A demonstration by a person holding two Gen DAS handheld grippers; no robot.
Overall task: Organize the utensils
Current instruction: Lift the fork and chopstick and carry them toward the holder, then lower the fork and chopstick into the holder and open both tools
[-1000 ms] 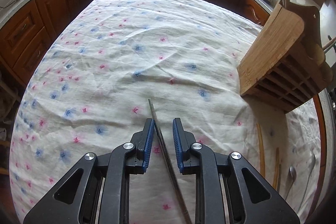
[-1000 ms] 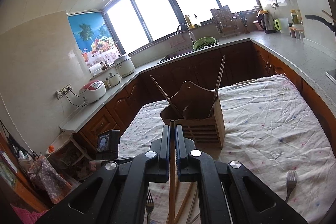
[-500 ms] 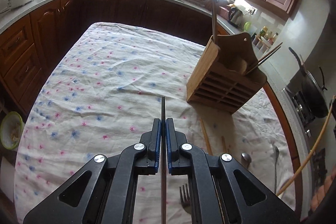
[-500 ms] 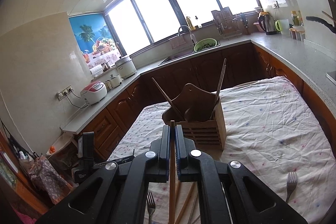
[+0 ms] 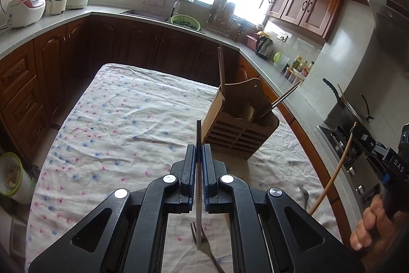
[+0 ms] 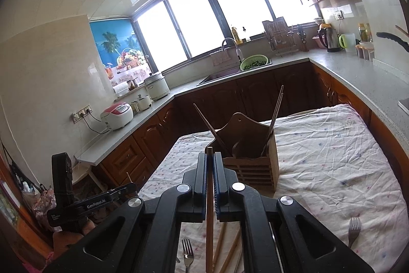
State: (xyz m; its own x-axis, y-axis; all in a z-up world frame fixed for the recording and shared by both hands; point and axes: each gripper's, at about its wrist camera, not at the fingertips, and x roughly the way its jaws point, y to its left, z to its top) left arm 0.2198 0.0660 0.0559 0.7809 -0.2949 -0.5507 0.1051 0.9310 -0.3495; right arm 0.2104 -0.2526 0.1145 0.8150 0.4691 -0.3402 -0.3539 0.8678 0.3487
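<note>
We hold the left claw point(image 5: 199, 149) clamped on a thin dark chopstick point(image 5: 198, 134), its tip just left of the wooden utensil holder point(image 5: 239, 131) at frame centre. Our right claw point(image 6: 209, 157) is clamped on a brown chopstick point(image 6: 209, 209), with the holder just beyond, right of centre. Forks point(image 6: 354, 228) lie on the floral-clothed table point(image 6: 332, 145) at lower right.

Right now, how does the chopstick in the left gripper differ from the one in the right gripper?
The chopstick in the left gripper is thin, dark and grey, metal-looking; the chopstick in the right gripper is thicker, warm brown wood. The left one's tip stands well past the fingers; the right one's blunt end barely clears them. Shared: each is clamped between closed fingers, runs along them, and points toward the wooden utensil holder.
</note>
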